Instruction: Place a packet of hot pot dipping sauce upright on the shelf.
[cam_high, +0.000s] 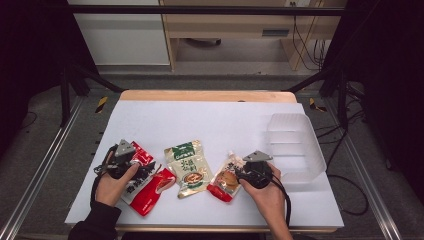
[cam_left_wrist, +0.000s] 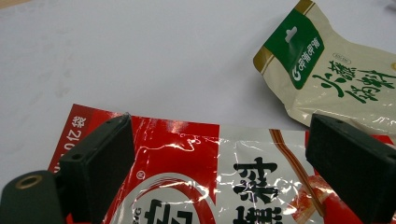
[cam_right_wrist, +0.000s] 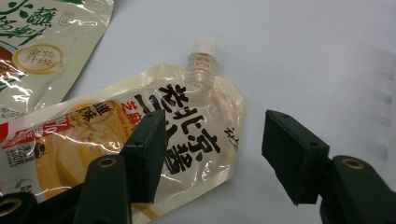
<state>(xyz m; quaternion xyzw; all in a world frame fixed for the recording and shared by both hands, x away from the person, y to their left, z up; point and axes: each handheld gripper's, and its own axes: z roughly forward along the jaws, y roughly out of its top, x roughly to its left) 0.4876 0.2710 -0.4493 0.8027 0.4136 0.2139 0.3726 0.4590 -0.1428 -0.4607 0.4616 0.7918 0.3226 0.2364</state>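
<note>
White paper covers the table (cam_high: 210, 120), and we see dark floor and metal rails all around it in the high view.

At the lower left of that view, we hold the left gripper (cam_high: 131, 165) over a red and white packet (cam_high: 150, 192). The packet lies flat on the paper. In the left gripper view, the two black jaws stand wide apart, one on each side of the frame, and the red and white packet (cam_left_wrist: 219, 177) lies under them. The jaws do not squeeze it, so the tool is let go.

Next, in the middle of the high view, a green and cream packet (cam_high: 190, 167) lies flat, just beside the red one.

Right of that lies a small pouch with a white cap (cam_high: 227, 177). Our right gripper (cam_high: 245, 172) is at its right edge. In the right gripper view, the pouch with a white cap (cam_right_wrist: 196, 121) lies under the left jaw, and the right jaw stands over bare paper. The jaws are apart and do not pinch it.

At the right of the high view, a clear plastic bin (cam_high: 297, 145) sits on the paper, near our right hand (cam_high: 270, 192).
</note>
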